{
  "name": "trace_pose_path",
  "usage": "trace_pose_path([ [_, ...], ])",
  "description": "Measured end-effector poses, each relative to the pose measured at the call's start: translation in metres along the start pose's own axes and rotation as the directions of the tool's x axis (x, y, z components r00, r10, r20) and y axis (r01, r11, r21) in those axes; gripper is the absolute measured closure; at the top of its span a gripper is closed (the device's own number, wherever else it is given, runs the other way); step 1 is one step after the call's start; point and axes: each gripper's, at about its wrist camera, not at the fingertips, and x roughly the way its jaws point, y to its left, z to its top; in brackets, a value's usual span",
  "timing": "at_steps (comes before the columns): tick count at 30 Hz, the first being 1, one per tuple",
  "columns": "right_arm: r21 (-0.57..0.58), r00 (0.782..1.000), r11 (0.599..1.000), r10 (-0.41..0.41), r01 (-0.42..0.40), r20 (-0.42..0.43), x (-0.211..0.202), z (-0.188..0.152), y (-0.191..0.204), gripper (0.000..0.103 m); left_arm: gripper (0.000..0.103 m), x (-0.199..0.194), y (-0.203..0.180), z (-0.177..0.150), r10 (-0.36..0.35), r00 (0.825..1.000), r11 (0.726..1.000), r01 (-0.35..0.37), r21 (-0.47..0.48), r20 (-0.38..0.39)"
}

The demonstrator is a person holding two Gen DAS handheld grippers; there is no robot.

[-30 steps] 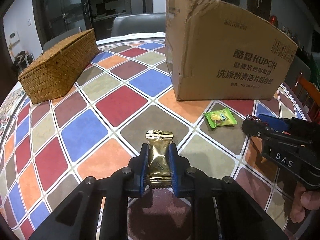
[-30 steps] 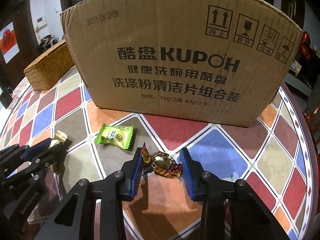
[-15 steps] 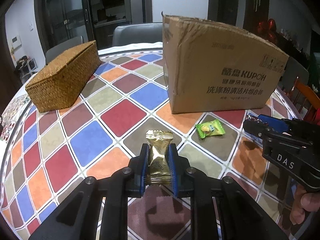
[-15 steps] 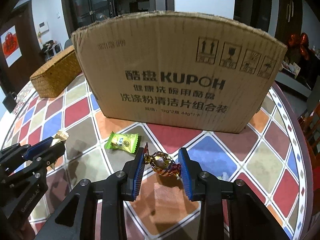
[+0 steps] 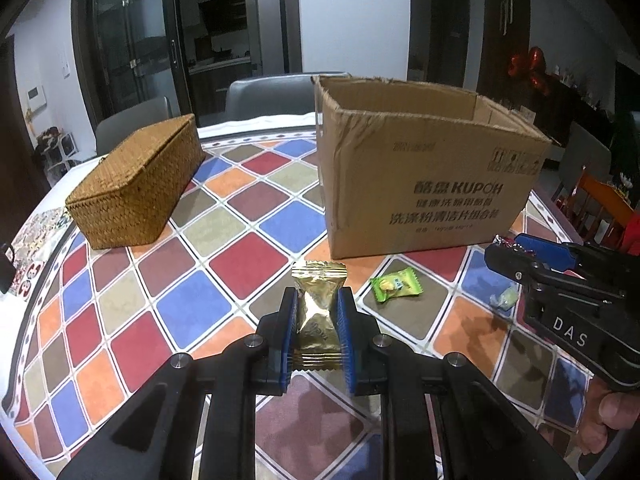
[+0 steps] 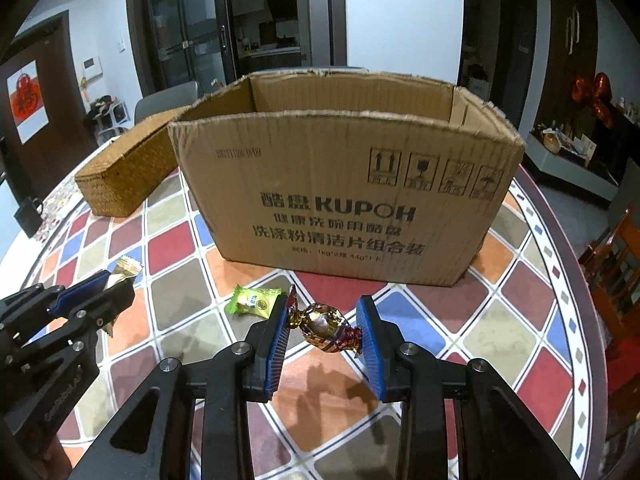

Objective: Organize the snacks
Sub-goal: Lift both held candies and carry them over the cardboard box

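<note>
My left gripper (image 5: 317, 312) is shut on a gold foil snack packet (image 5: 318, 316) and holds it above the table. My right gripper (image 6: 325, 326) is shut on a twist-wrapped candy (image 6: 323, 326) in gold and red foil, also lifted. An open cardboard box (image 6: 344, 200) stands just beyond both grippers; it also shows in the left wrist view (image 5: 424, 184). A green wrapped candy (image 5: 396, 289) lies on the table in front of the box, between the grippers, and shows in the right wrist view (image 6: 256, 300). A pale wrapped candy (image 5: 505, 298) lies by the right gripper (image 5: 505, 245).
A closed woven basket (image 5: 140, 188) sits at the far left of the round table with its colourful tiled cloth (image 5: 100, 320). Grey chairs (image 5: 272, 94) stand behind the table. A wooden chair (image 6: 616, 264) is at the right edge.
Both grippers have risen with their snacks, so the box's open top and inner walls now show. The green candy has not moved.
</note>
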Motion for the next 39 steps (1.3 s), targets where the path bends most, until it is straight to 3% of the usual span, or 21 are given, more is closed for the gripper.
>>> trace_pose_path([
  [39, 0.013, 0.991, 1.0, -0.013, 0.012, 0.133, -0.067, 0.038, -0.017, 0.068, 0.083, -0.05, -0.022, 0.059, -0.016, 0.995, 1.0, 0.015, 0.006, 0.102],
])
